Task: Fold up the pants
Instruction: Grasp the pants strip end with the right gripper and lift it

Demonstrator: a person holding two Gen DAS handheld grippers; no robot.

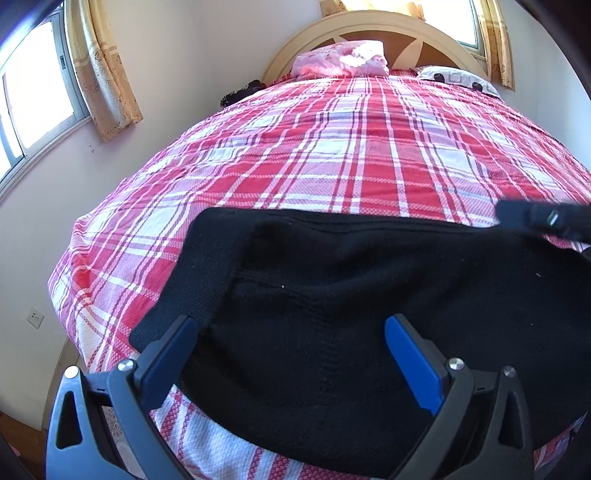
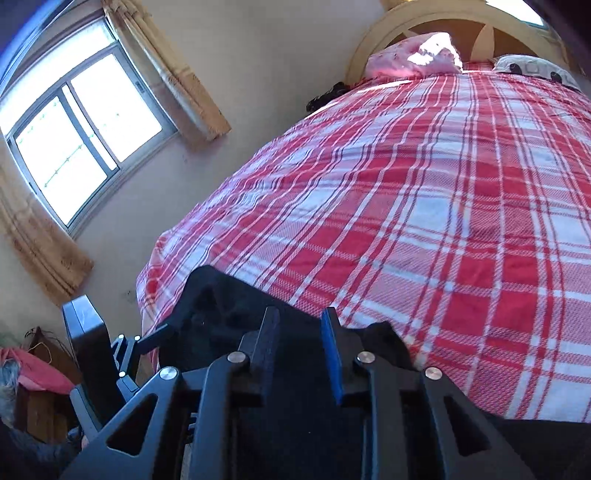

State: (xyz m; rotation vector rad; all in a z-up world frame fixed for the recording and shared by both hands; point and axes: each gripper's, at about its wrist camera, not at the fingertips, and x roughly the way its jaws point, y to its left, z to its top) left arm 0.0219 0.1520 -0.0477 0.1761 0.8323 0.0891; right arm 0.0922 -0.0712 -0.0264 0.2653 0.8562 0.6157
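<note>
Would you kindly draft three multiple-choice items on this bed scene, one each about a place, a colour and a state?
1. Where do the black pants lie?
A. at the near end of the bed
B. against the headboard
C. on the floor

2. What colour is the plaid bedspread?
A. blue and green
B. red and white
C. plain grey

3. How do the left gripper fingers stand?
A. spread wide over the pants
B. clamped on a pillow
C. out of view

Answers:
1. A, the pants cover the bedspread's near edge, far from the headboard.
2. B, red and white checks run the bed's length.
3. A, a wide gap shows between the blue pads.
</note>
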